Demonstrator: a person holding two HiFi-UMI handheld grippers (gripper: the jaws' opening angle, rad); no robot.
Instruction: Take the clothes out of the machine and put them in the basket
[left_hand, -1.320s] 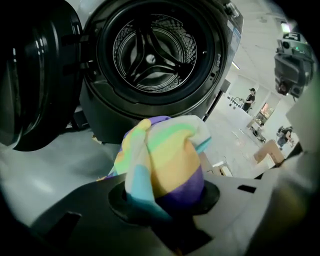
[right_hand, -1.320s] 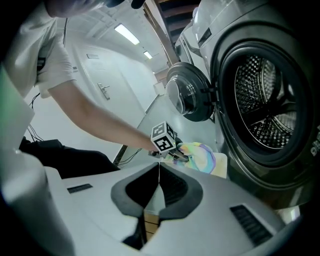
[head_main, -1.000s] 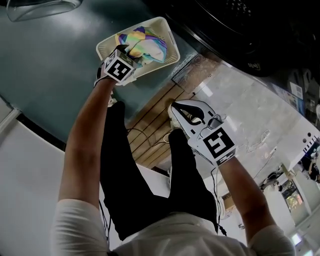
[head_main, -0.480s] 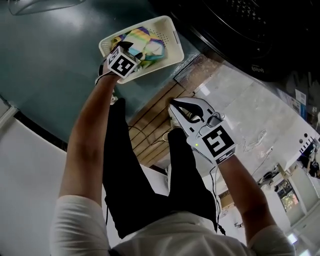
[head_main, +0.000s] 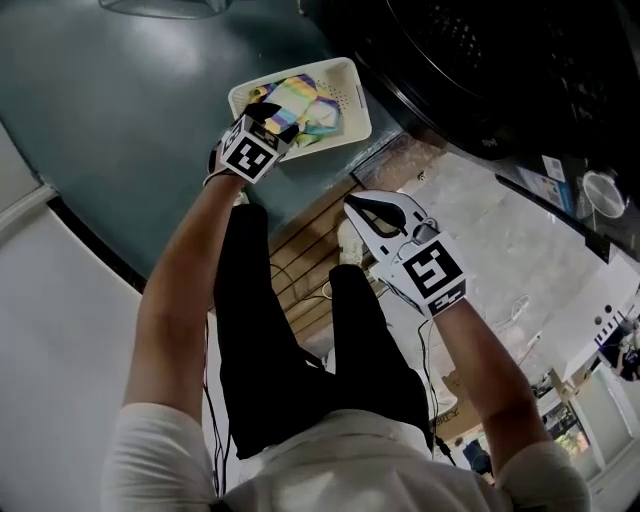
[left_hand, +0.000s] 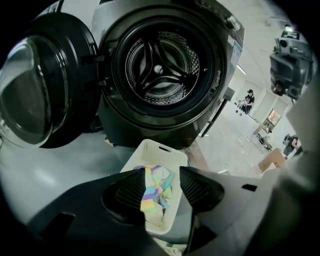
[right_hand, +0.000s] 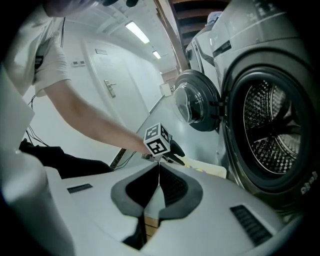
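Left gripper (head_main: 274, 118) hangs over the near-left corner of the basket (head_main: 355, 108). Its black ribbed fingers (left_hand: 131, 189) are spread and have just been closing a little. Nothing is pinched between them, and the gap shows only the clothes (left_hand: 156, 192) lying below. Clothes: one soft crumpled bundle in pastel stripes of yellow, green, blue and violet, heaped inside the basket toward its near end. Basket: cream plastic, rectangular with rounded corners, a patch of small round holes in the wall and a slot handle at the far rim. It sits on the smooth blue-grey floor (head_main: 120, 110), just in front of the machine (left_hand: 220, 75). Machine: dark grey glossy front with a round port. The drum (left_hand: 162, 67) is perforated bright metal with three raised ribs meeting at the hub. The door (left_hand: 35, 85), a dark ring round a domed clear bowl, is swung open to the left. Right gripper (head_main: 358, 210), a white shell with black ribbed pads, is held well apart from the basket over to the right. Its fingers (right_hand: 172, 187) are pressed together along a thin seam, holding nothing.
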